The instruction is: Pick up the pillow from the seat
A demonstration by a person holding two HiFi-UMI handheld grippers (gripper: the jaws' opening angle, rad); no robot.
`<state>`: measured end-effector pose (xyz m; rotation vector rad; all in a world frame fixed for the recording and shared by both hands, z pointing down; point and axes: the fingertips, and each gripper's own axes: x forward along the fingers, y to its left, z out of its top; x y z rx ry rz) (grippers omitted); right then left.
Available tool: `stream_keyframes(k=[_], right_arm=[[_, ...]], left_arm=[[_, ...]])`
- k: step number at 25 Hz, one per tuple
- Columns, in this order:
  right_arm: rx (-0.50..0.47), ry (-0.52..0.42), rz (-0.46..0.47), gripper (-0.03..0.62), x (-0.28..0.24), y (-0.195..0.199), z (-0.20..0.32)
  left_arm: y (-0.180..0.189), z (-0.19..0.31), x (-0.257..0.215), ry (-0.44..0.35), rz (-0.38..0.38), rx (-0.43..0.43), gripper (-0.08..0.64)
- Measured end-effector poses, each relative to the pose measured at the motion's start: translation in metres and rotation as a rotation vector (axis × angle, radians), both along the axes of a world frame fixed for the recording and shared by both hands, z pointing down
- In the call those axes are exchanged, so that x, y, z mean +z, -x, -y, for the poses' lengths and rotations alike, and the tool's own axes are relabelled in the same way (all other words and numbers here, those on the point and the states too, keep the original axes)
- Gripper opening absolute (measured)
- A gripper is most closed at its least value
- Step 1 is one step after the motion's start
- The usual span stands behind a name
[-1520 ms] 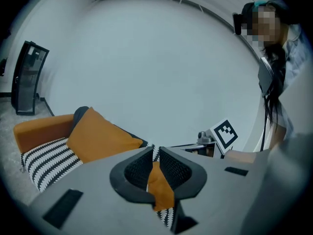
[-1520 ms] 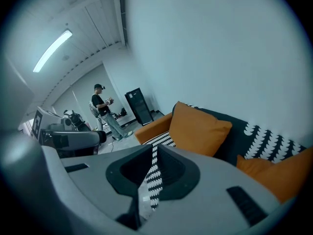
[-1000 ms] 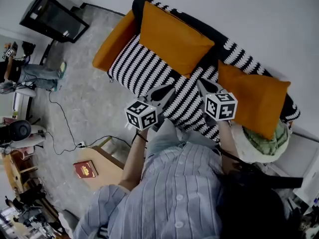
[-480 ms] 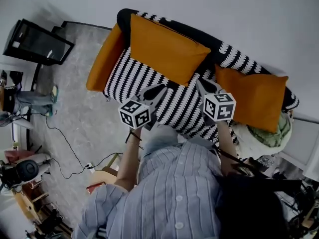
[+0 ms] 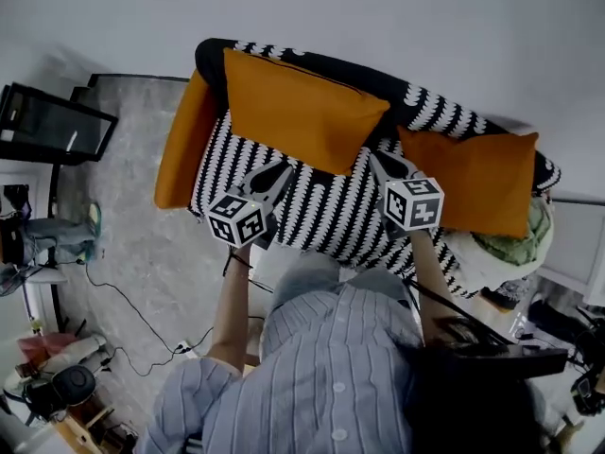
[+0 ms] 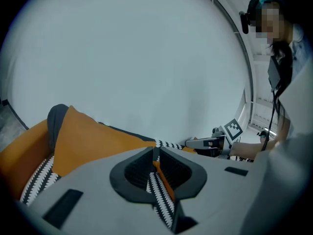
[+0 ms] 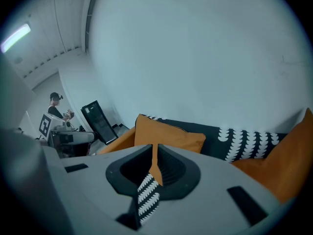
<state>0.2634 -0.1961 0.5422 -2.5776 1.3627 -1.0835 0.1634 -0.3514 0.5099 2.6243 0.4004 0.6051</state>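
Note:
A large orange pillow (image 5: 298, 112) leans against the back of a black-and-white patterned sofa (image 5: 312, 201), over the left part of the seat. A second orange pillow (image 5: 468, 183) leans at the sofa's right end. My left gripper (image 5: 281, 170) is shut and empty, hovering over the seat just below the large pillow's lower edge. My right gripper (image 5: 375, 159) is also shut and empty, near that pillow's right corner. In the left gripper view the shut jaws (image 6: 155, 153) point past the pillow (image 6: 93, 141). In the right gripper view the shut jaws (image 7: 154, 151) point at the pillow (image 7: 166, 136).
An orange armrest (image 5: 180, 145) closes the sofa's left end. A black screen (image 5: 52, 126) stands on the floor at the left, with cables (image 5: 142, 320) trailing nearby. A white round object with green cloth (image 5: 515, 249) sits beside the sofa's right end. A plain wall runs behind the sofa.
Both grippers have moved forward over the seat toward the pillows, the left one further and leftward. Their jaws stayed shut. The head view has swung, and the sofa now sits higher in it.

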Motion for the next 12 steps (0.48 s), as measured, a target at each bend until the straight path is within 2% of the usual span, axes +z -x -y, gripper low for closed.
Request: stream_keyframes(k=[7, 12], right_arm=[[0.036, 0.049, 0.0, 0.038, 0.027, -0.028, 0.006], [0.028, 0.088, 0.001, 0.038, 0.048, -0.047, 0.011]], left_arm=[[-0.029, 0.027, 0.034, -0.042, 0.04, 0.108, 0.034], [-0.042, 0.044, 0.064, -0.08, 0.086, 0.166, 0.034]])
